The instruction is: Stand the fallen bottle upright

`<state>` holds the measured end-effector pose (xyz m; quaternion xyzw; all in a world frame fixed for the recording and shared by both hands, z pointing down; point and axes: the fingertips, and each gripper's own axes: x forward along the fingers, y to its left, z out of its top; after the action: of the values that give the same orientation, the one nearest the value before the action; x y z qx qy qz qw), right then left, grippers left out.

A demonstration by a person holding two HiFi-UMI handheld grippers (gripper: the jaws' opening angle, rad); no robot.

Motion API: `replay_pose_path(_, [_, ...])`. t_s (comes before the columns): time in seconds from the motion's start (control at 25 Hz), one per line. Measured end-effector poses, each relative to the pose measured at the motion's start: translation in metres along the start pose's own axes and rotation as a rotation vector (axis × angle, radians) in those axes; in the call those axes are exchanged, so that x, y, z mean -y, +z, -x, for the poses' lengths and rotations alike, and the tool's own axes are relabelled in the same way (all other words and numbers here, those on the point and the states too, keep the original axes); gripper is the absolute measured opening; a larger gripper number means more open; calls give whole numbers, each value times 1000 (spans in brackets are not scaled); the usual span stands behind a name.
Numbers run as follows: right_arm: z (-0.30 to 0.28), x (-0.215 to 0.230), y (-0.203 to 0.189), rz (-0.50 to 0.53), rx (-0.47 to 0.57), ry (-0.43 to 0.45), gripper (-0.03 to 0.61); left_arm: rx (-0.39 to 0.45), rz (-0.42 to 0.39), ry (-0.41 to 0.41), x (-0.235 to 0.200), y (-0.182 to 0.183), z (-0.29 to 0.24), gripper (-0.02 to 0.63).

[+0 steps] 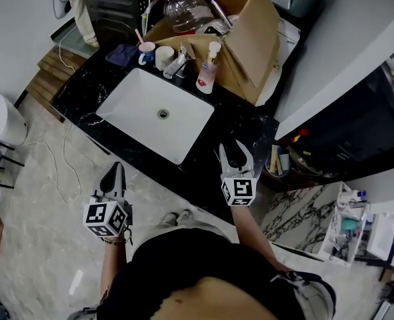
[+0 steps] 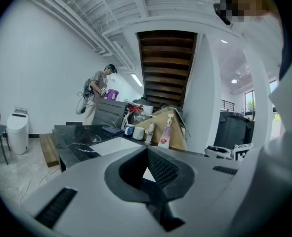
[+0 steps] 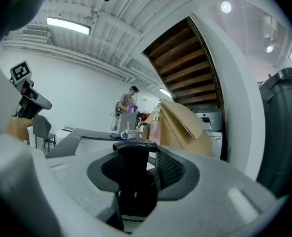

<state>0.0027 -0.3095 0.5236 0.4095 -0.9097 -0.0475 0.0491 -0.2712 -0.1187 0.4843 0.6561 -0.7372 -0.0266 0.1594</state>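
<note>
Right gripper [image 1: 237, 159] has its fingers pinching a dark bottle [image 3: 133, 177] at the front edge of the black worktop [image 1: 250, 122], just right of the sink [image 1: 137, 105]. Left gripper [image 1: 115, 177] hangs over the floor [image 1: 43, 245] - fingers pressed together, nothing in them.

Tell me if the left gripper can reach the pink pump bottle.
Probably, with a long reach: the left gripper hangs shut off the black counter, and only the white sink lies before the pink pump bottle.
</note>
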Motion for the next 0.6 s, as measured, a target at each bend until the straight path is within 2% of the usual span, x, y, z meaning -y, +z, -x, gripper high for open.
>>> replay_pose_path(0.16, [3,-2,-4,-13,-11,11,152,4,-1,-47,12,0,-7,2])
replay_pose_path(0.32, [8,0,-6,-45,-25,13,192,6,-5,-95,24,1,-12,2])
replay_pose_path(0.6, [49,3,-7,-33,-67,-7,195,-30,-31,-171,44,-5,-28,2])
